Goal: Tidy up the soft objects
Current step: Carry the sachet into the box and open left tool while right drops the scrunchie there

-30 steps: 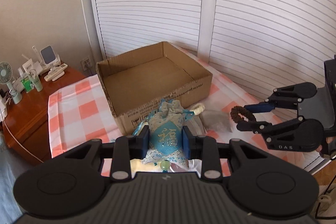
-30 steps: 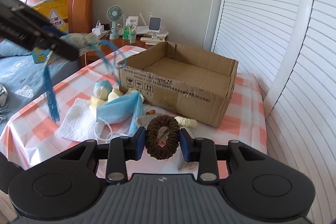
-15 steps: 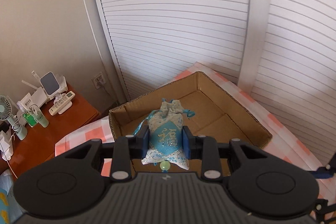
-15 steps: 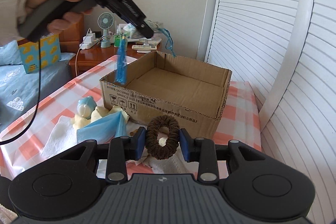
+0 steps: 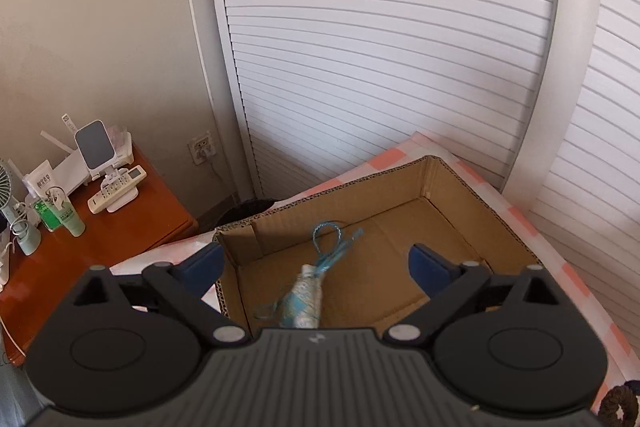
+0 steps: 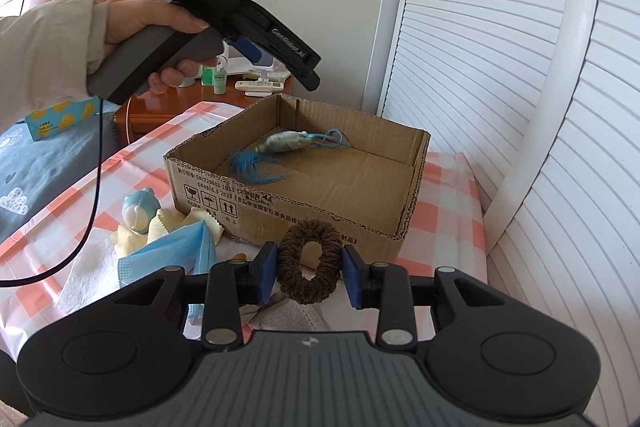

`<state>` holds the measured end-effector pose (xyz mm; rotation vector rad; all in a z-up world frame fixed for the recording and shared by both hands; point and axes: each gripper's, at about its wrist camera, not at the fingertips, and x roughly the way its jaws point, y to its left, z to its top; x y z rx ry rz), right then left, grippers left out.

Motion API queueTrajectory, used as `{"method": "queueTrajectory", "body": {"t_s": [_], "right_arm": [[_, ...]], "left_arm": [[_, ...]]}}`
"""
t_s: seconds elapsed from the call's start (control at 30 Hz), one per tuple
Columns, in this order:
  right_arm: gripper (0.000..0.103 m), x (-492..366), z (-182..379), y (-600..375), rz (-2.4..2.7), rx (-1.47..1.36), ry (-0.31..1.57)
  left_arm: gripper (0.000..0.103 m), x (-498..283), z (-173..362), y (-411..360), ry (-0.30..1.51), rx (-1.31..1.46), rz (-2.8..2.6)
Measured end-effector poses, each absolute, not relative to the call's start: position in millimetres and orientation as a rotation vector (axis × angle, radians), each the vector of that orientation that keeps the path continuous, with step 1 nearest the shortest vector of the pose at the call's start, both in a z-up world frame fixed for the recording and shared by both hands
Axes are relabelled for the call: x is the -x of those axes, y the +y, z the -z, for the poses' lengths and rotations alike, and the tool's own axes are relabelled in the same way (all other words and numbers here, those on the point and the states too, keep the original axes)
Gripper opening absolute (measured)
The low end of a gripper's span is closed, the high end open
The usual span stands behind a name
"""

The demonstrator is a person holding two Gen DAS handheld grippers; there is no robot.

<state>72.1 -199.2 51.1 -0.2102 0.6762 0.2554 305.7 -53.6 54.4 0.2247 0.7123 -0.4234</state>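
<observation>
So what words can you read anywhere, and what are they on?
"GenRobot.AI": side of the left gripper.
"DAS": its top end; smaller line beneath is unreadable.
"2023": in the black print on the cardboard box; the rest is too small.
Tube label: too blurred.

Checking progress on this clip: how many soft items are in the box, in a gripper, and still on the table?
In the box: 1, the sachet
In the right gripper: 1, the scrunchie
On the table: at least 4, mask, plush toy, tissue, grey cloth
Total: at least 6
</observation>
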Motion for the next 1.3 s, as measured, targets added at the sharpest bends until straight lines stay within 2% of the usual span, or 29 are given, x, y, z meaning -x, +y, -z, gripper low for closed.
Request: {"method": "queueTrajectory", "body": {"t_s": [0.4,0.77,1.03,1.3], "right_arm": [[0.039,-81.6,-64.0,-190.6,-0.250,0.203,0.668],[0.040,-146.5,-76.3,-199.7,-0.228,0.111,0.724],[0.042,-212.5,-61.4,-195.7,-0.205,0.085,0.776],[0.042,-278.8,-33.2,-200.2,-0.127,0.072,0.866]], "left_arm": [[0.101,-222.8,-61.2,-26.0,0.657,-0.238,0.462],[0.102,-115.6,-62.7,4.6,0.598,-0.216,0.403],[0.102,-81.8,-34.9,11.4,0.609,-0.177,0.312],[0.102,-79.7,-19.5,19.5,0.640,-0.096,0.227]]}}
